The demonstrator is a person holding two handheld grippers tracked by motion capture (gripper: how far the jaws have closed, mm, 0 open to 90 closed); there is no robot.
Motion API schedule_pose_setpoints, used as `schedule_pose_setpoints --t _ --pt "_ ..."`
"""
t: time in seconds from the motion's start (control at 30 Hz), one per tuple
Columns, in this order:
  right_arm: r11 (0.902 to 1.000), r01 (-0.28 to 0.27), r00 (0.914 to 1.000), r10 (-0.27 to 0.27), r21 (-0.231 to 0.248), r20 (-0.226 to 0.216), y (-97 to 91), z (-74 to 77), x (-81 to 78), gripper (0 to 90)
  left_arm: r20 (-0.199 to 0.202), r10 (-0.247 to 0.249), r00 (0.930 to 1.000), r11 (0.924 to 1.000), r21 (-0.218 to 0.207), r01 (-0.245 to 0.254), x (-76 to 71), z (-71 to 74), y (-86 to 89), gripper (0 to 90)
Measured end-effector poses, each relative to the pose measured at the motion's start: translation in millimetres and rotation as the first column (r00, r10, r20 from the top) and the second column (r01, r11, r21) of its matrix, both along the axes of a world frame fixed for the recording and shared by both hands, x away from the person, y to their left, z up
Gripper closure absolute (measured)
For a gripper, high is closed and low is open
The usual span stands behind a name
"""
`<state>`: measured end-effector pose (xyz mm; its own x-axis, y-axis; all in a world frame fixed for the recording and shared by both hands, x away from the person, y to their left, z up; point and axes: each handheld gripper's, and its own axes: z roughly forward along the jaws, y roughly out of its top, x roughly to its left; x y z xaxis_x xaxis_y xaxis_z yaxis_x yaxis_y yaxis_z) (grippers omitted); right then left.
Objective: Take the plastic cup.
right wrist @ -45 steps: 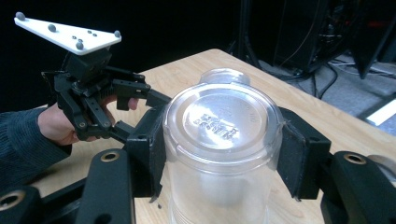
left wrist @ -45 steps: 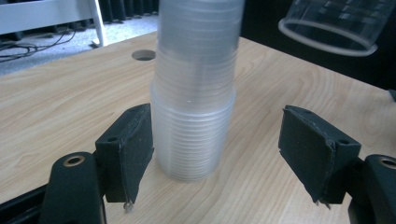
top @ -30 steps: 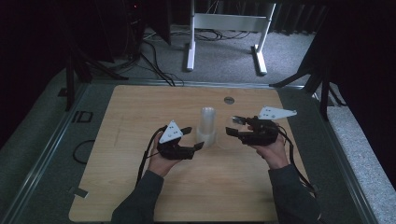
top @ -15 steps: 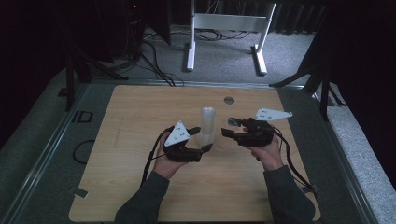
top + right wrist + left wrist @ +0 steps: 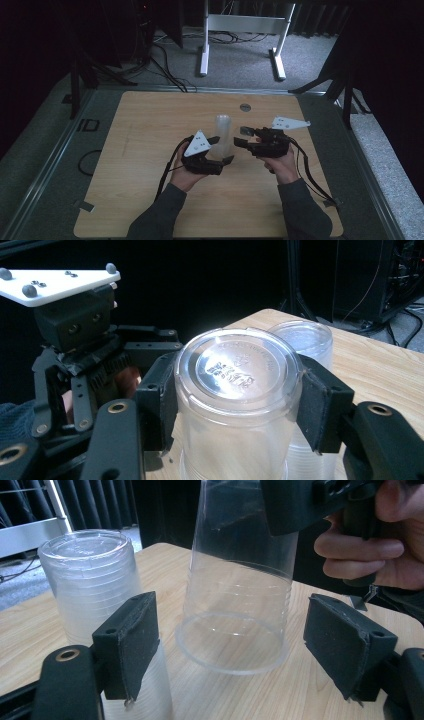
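Observation:
A stack of clear plastic cups [image 5: 222,131] stands upside down at the table's middle. In the right gripper view, my right gripper [image 5: 237,400] is shut on a single upside-down clear cup [image 5: 235,385], its pads pressing both sides just under the base. The stack [image 5: 306,342] stands right behind that cup. In the left gripper view, this cup [image 5: 237,595] hangs from the right gripper with its rim close to the table, and I cannot tell whether it touches. My left gripper [image 5: 239,645] is open with a jaw on either side of the cup, and the stack [image 5: 87,580] stands behind its left jaw.
The wooden table [image 5: 150,150] has a small round metal cap [image 5: 245,107] near its far edge. A white desk frame [image 5: 245,30] and cables lie on the floor beyond. A black cable [image 5: 310,175] trails from the right gripper over the table's right side.
My left gripper has moved right and forward until its jaws flank the cup. The right gripper has shifted slightly left, toward the stack.

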<state>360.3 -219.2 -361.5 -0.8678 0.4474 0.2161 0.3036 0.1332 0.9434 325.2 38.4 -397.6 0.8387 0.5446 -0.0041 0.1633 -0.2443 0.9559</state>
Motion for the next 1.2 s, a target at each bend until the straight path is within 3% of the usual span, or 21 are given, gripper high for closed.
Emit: schedule_pose_setpoints --t 0.47,1.2 --pt "0.9961 -0.015 0.9991 0.018 0.087 -0.039 4.7 -3.3 2.6 41.2 0.010 0.027 0.9996 0.9996 0.000 -0.027 0.0 -2.2 -6.6 18.2" --pt "0.9884 0.003 0.9962 0.011 0.152 -0.087 9.5 -8.9 5.9 41.1 0.021 0.069 0.9974 0.9976 0.009 -0.069 0.2 -5.8 -8.6 20.5"
